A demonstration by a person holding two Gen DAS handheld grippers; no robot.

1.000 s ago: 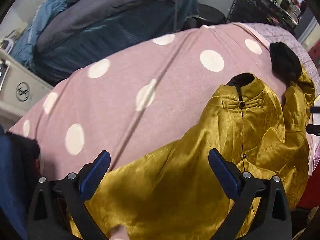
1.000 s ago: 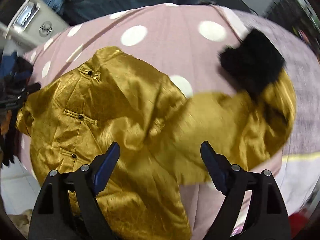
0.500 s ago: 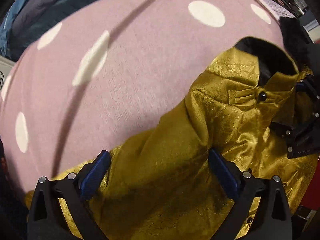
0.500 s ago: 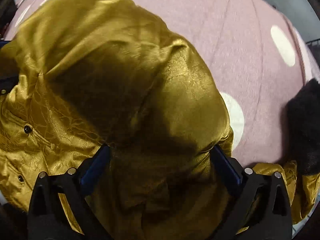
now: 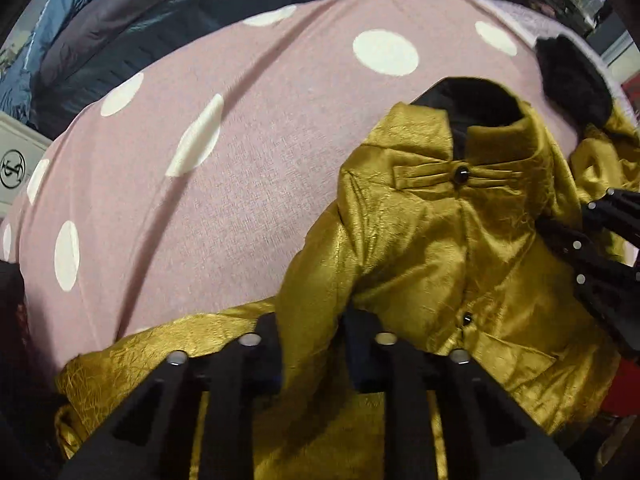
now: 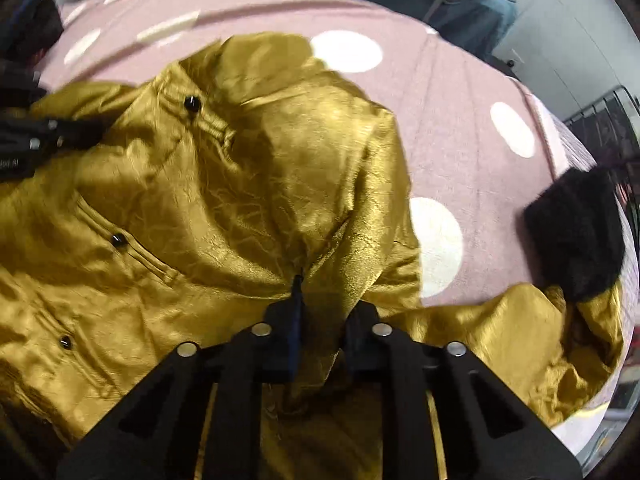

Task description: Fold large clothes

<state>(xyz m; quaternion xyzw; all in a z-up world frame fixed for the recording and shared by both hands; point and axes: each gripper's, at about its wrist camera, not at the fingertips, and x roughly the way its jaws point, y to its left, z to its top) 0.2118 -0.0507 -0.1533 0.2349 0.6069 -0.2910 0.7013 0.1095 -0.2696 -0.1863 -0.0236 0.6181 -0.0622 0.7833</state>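
Observation:
A shiny gold jacket (image 5: 448, 248) with black buttons and a standing collar lies crumpled on a pink bedspread with white dots (image 5: 224, 184). My left gripper (image 5: 310, 344) points straight down, its jaws closing on a pinched fold of gold cloth near the shoulder. In the right wrist view the same gold jacket (image 6: 208, 200) fills the left half. My right gripper (image 6: 320, 316) has its jaws closing on a raised ridge of that cloth. A black furry cuff (image 6: 576, 232) ends the sleeve at the right. The right gripper's black frame (image 5: 600, 252) shows at the left view's right edge.
Dark blue and grey bedding (image 5: 120, 40) is heaped behind the spread. A white box with a round logo (image 5: 14, 168) sits at the left. A black wire rack (image 6: 608, 128) stands at the far right. Pink spread (image 6: 460, 92) shows beyond the jacket.
Both grippers went from wide open to pinched on the gold cloth. Both dropped closer to the jacket, and the cloth now bunches up between each pair of jaws.

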